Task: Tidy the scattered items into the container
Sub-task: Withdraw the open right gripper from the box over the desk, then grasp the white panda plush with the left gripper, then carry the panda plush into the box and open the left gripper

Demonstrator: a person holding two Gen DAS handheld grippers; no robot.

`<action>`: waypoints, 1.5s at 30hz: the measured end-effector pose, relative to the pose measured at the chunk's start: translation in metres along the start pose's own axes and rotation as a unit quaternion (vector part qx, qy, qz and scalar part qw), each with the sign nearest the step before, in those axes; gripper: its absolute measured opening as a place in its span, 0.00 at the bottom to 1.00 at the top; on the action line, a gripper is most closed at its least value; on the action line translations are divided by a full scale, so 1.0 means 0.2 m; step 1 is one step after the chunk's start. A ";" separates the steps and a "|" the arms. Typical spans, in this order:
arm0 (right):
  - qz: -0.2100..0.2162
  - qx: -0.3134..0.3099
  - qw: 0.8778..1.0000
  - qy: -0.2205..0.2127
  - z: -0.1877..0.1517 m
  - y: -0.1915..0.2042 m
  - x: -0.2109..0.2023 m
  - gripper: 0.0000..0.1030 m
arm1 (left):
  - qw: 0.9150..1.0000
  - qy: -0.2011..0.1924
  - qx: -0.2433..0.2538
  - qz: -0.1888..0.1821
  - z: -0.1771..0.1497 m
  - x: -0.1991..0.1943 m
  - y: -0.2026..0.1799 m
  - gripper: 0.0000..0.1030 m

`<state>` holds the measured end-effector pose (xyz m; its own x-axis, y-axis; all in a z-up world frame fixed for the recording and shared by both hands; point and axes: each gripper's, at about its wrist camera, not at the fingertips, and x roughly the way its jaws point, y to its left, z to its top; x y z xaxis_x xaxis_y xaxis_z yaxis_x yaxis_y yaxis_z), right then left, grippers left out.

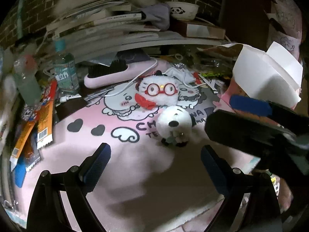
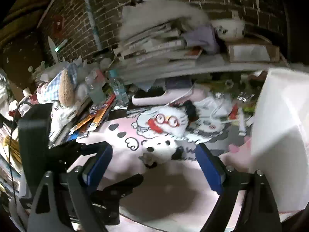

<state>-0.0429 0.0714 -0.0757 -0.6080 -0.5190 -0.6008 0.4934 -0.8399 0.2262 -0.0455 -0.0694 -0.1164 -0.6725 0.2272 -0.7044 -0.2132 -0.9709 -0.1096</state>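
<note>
A small white plush with black spots [image 1: 173,125] lies on the pink cartoon mat [image 1: 81,147]. Behind it sits a bigger white plush with red glasses [image 1: 160,92]. My left gripper [image 1: 155,164] hovers open just in front of the small plush, with nothing between its blue pads. My right gripper [image 1: 220,110] reaches in from the right, close to the small plush. In the right wrist view it [image 2: 153,164] is open, with the small plush [image 2: 160,150] just beyond its tips and the glasses plush [image 2: 166,121] farther back. The white container [image 1: 268,77] [image 2: 280,125] stands at the right.
Snack packets [image 1: 44,119], two bottles [image 1: 65,71] and a pink hairbrush [image 1: 108,75] with white cables crowd the mat's left and back. Stacked books [image 1: 100,25] and a panda bowl [image 1: 181,9] fill the shelf above. One of the left gripper's fingers [image 2: 77,148] shows at the left.
</note>
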 end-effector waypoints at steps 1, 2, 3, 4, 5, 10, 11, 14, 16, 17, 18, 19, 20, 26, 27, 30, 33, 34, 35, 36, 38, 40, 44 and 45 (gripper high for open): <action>0.003 0.006 1.000 -0.002 0.00 0.00 0.00 0.83 | 1.000 -0.001 0.004 0.000 0.01 0.01 -0.01 0.90; 0.005 0.009 1.000 -0.007 -0.01 0.00 -0.01 0.83 | 1.000 -0.002 0.010 -0.002 0.02 0.03 -0.03 0.90; 0.000 0.009 1.000 -0.015 -0.01 0.00 -0.03 0.83 | 1.000 -0.003 0.016 -0.005 0.03 0.05 -0.04 0.89; -0.006 0.008 1.000 -0.024 -0.01 0.00 -0.05 0.83 | 1.000 -0.004 0.021 -0.012 0.04 0.06 -0.06 0.85; -0.010 0.009 0.999 -0.032 -0.01 0.00 -0.07 0.84 | 0.999 -0.003 0.023 -0.023 0.05 0.08 -0.07 0.80; -0.006 0.019 0.998 -0.066 -0.01 -0.01 -0.19 0.84 | 0.997 0.026 0.011 -0.065 0.09 0.19 -0.06 0.49; -0.008 0.018 0.997 -0.072 -0.01 -0.01 -0.21 0.83 | 0.997 0.027 0.006 -0.068 0.09 0.20 -0.05 0.48; -0.013 0.011 0.996 -0.092 -0.02 0.00 -0.27 0.84 | 0.997 0.025 0.002 -0.073 0.10 0.21 -0.04 0.46; -0.018 0.004 0.995 -0.099 -0.03 0.02 -0.29 0.84 | 0.998 0.026 0.006 -0.064 0.11 0.22 -0.05 0.36; -0.020 0.000 0.995 -0.102 -0.04 0.03 -0.30 0.84 | 0.998 0.028 0.009 -0.062 0.11 0.22 -0.05 0.35; -0.022 -0.002 0.994 -0.106 -0.05 0.03 -0.31 0.84 | 0.998 0.028 0.009 -0.063 0.11 0.22 -0.05 0.33; -0.023 -0.003 0.994 -0.111 -0.06 0.04 -0.32 0.84 | 0.997 0.029 0.008 -0.065 0.10 0.22 -0.05 0.32; -0.022 -0.003 0.993 -0.114 -0.06 0.04 -0.33 0.84 | 0.998 0.029 0.008 -0.063 0.11 0.23 -0.05 0.32; -0.024 0.004 0.992 -0.121 -0.08 0.02 -0.36 0.84 | 0.998 0.032 0.017 -0.058 0.10 0.21 -0.06 0.27; -0.026 0.002 0.992 -0.121 -0.08 0.02 -0.36 0.84 | 0.998 0.032 0.016 -0.058 0.10 0.21 -0.05 0.27; -0.027 0.002 0.992 -0.122 -0.09 0.01 -0.36 0.84 | 0.998 0.026 0.009 -0.058 0.10 0.18 -0.03 0.27; -0.019 0.005 0.993 -0.115 -0.10 0.01 -0.35 0.84 | 0.999 0.012 -0.005 -0.048 0.13 0.11 0.03 0.27; -0.016 0.006 0.994 -0.112 -0.10 0.01 -0.34 0.84 | 0.999 0.007 -0.009 -0.045 0.15 0.08 0.05 0.27; -0.014 0.006 0.994 -0.109 -0.10 0.01 -0.34 0.84 | 0.999 0.003 -0.011 -0.041 0.16 0.06 0.07 0.27; -0.014 0.005 0.994 -0.107 -0.10 0.01 -0.33 0.84 | 0.999 -0.001 -0.010 -0.036 0.18 0.03 0.09 0.27; -0.014 0.000 0.995 -0.101 -0.11 0.02 -0.31 0.84 | 1.000 -0.013 -0.005 -0.025 0.23 -0.05 0.12 0.27; -0.009 -0.007 0.996 -0.087 -0.12 0.04 -0.28 0.84 | 0.999 -0.024 -0.004 -0.028 0.29 -0.13 0.13 0.27; -0.008 -0.017 0.997 -0.071 -0.15 0.06 -0.22 0.84 | 0.998 -0.043 0.018 -0.036 0.42 -0.26 0.09 0.27; -0.009 -0.018 0.998 -0.067 -0.16 0.06 -0.21 0.84 | 0.998 -0.046 0.030 -0.035 0.45 -0.28 0.06 0.27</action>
<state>0.0087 0.0882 -0.0721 -0.6937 -0.5230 -0.4953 0.5028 -0.8440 0.1869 -0.0739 -0.0866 -0.0144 -0.7159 0.3033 -0.6289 -0.3029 -0.9465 -0.1117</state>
